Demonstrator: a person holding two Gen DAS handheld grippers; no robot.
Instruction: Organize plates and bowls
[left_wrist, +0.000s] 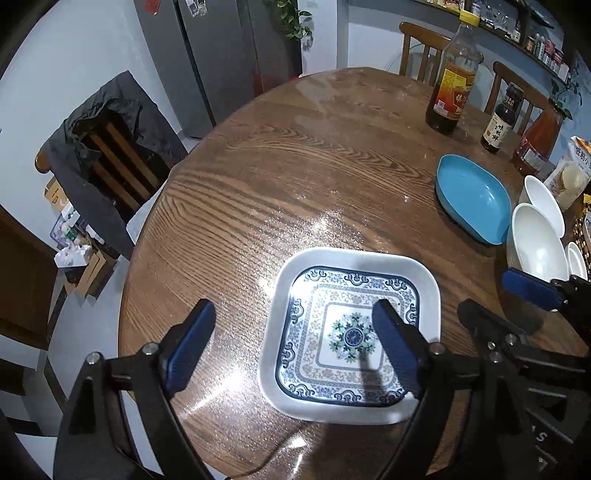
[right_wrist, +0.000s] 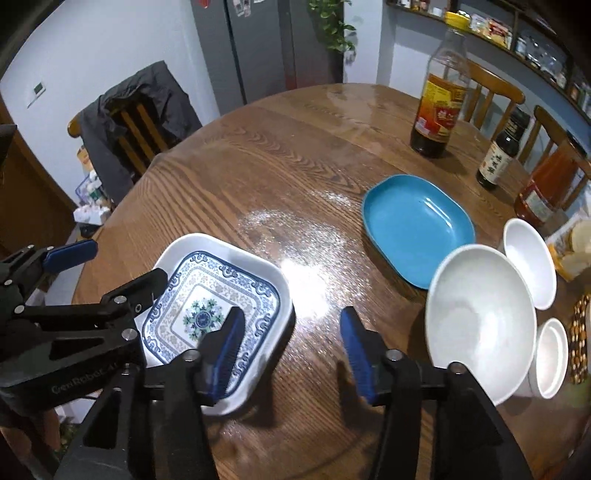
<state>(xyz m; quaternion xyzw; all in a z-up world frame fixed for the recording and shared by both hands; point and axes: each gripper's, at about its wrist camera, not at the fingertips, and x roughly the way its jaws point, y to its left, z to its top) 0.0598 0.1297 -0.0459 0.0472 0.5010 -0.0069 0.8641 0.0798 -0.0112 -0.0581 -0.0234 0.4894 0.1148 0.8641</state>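
A square white plate with a blue floral pattern (left_wrist: 351, 332) (right_wrist: 210, 310) lies flat on the round wooden table. My left gripper (left_wrist: 295, 347) is open above the plate's left edge, its right finger over the plate's middle. My right gripper (right_wrist: 291, 350) is open and empty, hovering just right of the plate, its left finger over the plate's near corner. A blue oval dish (left_wrist: 472, 199) (right_wrist: 417, 229) lies to the right. A large white bowl (right_wrist: 480, 328) (left_wrist: 537, 243), a smaller white bowl (right_wrist: 530, 262) (left_wrist: 545, 199) and a small white cup (right_wrist: 550, 358) stand at the far right.
Three sauce bottles stand at the back right: a tall one (right_wrist: 439, 96), a small dark one (right_wrist: 498, 155) and a red one (right_wrist: 550, 184). A food packet (left_wrist: 570, 173) lies by the bowls. Chairs ring the table (right_wrist: 258, 170); one holds a dark jacket (right_wrist: 125, 110).
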